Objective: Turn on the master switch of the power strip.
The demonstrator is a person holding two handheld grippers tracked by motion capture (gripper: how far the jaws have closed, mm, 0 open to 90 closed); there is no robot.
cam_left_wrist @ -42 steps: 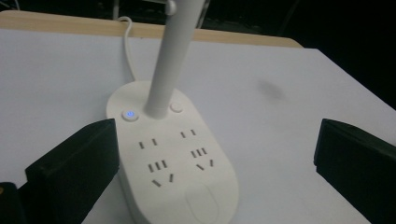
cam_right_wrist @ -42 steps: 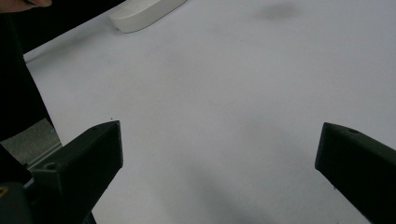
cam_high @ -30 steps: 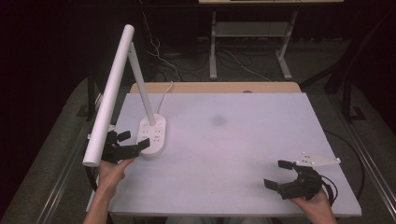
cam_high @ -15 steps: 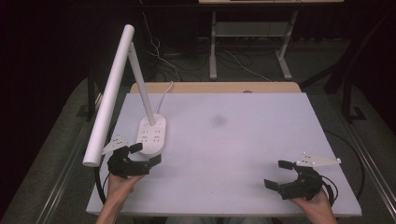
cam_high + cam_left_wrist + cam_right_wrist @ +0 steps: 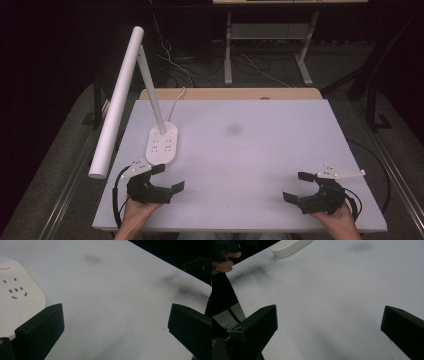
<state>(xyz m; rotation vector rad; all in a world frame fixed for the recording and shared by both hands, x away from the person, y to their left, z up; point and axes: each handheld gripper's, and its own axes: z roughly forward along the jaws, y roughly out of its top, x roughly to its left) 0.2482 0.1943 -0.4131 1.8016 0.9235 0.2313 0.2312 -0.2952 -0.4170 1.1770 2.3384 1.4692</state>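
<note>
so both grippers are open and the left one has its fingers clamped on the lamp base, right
Not quite. Both grippers are open, but the left gripper holds nothing: the high view shows it just in front of the lamp base, and the left gripper view shows bare table between its spread fingers, the base off to one side. The right gripper is open too.

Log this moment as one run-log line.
left gripper: open, empty, beside desk lamp base | right gripper: open, empty, near table's right front | lamp: upright, untouched
</note>
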